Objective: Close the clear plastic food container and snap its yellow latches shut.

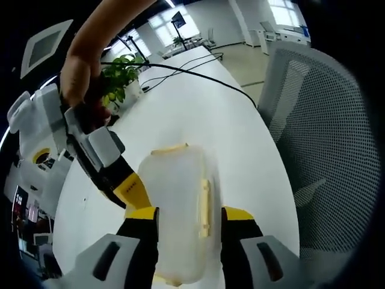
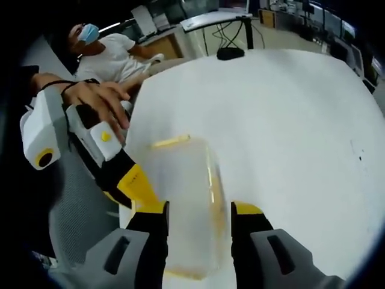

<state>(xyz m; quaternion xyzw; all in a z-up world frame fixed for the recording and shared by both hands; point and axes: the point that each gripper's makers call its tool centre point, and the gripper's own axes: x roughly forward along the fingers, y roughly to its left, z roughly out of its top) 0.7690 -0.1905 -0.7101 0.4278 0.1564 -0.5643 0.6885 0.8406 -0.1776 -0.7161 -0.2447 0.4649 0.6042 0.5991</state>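
- Left claw [image 1: 189, 218] straddles the clear plastic food container [image 1: 176, 205], black-and-yellow tips against its two long sides, pinching it on the white tabletop [image 1: 240, 138].
- Right claw [image 2: 198, 212] grips the same container [image 2: 183, 205] from the opposite end, jaws hugging its sides.
- Yellow latches [image 1: 205, 208] lie along the lid's edges (one long side, one far end).
- A hand [image 1: 81, 72] steers the other claw in from the left.
- Beyond: a potted plant [image 1: 123, 75], a black cable [image 1: 198, 75], a mesh chair [image 1: 319, 132].
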